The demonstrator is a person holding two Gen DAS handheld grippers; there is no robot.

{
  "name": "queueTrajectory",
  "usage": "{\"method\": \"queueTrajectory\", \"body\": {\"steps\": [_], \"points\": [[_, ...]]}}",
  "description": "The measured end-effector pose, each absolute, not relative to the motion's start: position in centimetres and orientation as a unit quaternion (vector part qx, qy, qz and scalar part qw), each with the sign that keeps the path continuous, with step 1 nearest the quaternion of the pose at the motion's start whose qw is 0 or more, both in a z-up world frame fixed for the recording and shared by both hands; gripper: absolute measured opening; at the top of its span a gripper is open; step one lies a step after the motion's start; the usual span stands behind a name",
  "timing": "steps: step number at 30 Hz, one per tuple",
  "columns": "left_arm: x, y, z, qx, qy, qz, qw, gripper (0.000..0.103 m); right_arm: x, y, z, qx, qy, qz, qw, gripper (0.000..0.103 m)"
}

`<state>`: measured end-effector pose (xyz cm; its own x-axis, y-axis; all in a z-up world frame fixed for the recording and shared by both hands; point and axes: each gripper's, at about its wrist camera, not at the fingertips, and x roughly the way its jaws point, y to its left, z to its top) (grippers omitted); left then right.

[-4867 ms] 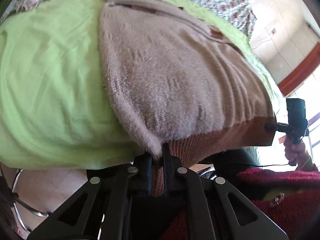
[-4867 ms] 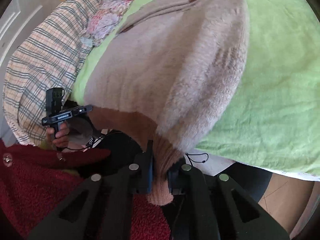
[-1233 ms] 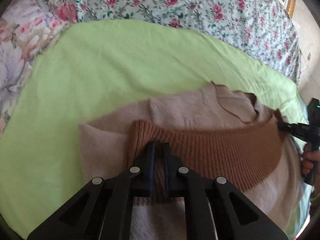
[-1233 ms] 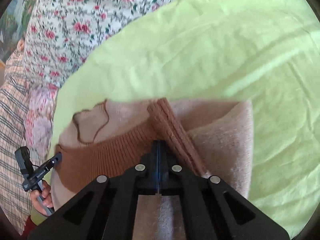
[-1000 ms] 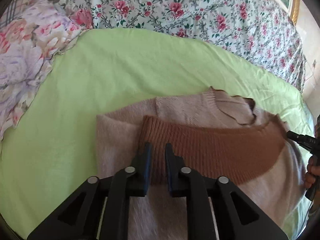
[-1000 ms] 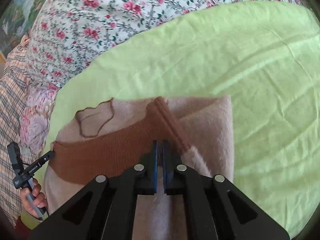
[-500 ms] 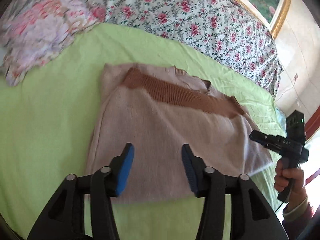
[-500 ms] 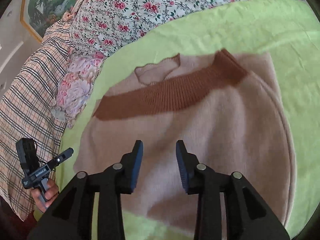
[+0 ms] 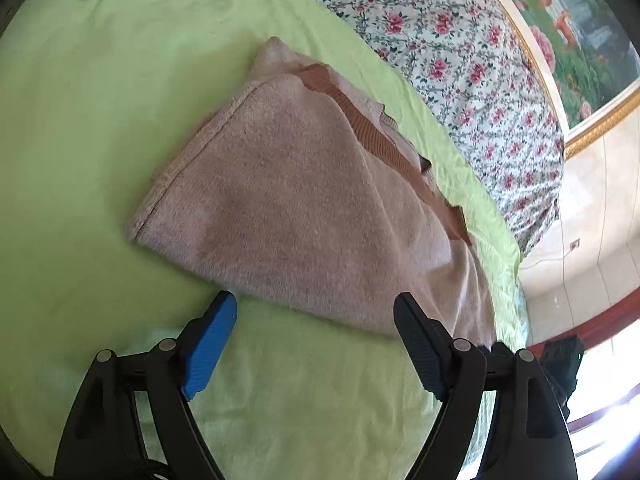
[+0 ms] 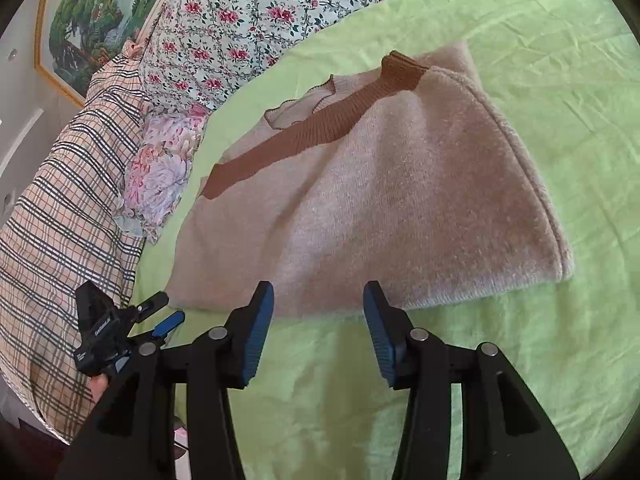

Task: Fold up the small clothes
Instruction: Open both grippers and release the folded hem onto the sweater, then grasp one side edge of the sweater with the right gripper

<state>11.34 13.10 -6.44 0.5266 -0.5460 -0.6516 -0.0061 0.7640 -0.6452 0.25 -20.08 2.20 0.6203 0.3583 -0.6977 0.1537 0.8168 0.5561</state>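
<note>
Left wrist view shows the left gripper (image 9: 315,306) with its fingers (image 9: 208,344) spread wide and holding nothing, poised just short of the near edge of a folded pink sweater (image 9: 304,208). The sweater lies flat on a light green sheet (image 9: 80,120) that covers the bed. Its brown ribbed band (image 9: 380,136) runs along the far side of the fold, with the scalloped collar peeking out just past it. Beyond the green sheet lies a floral bedspread (image 9: 460,48), and a framed painting (image 9: 580,40) hangs on the wall behind it.

From the right wrist view, the right gripper (image 10: 319,296) also has its fingers (image 10: 256,328) apart and empty, stopped just before the sweater's near edge (image 10: 380,208). The brown band (image 10: 320,128) crosses the upper left part of the garment, and the collar edge (image 10: 298,106) sits just above it. The green sheet (image 10: 560,60) is creased on the right. To the left lie a flowered pillow (image 10: 160,176) and a plaid blanket (image 10: 60,216). At lower left, the left gripper (image 10: 160,312) appears with a blue pad showing, beside the sweater's corner and not touching it.
</note>
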Motion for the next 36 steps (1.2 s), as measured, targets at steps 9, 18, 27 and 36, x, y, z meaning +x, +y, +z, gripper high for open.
{"method": "queueTrajectory", "body": {"steps": [9, 18, 27, 36], "points": [[16.9, 13.6, -6.3, -0.312, 0.417, -0.106, 0.847, 0.061, 0.9, -21.0, 2.1, 0.305, 0.427, 0.062, 0.849, 0.050], [17.2, 7.6, 1.4, -0.192, 0.358, -0.179, 0.896, 0.007, 4.1, -25.0, 2.8, 0.337, 0.411, 0.083, 0.843, 0.050], [15.7, -4.8, 2.0, -0.095, 0.363, -0.315, 0.872, 0.007, 11.0, -26.3, 1.9, 0.409, 0.427, 0.184, 0.785, 0.061], [15.7, -8.3, -1.0, -0.080, 0.394, -0.346, 0.847, 0.007, 19.1, -22.7, -0.9, 0.412, 0.457, 0.226, 0.755, 0.070]]}}
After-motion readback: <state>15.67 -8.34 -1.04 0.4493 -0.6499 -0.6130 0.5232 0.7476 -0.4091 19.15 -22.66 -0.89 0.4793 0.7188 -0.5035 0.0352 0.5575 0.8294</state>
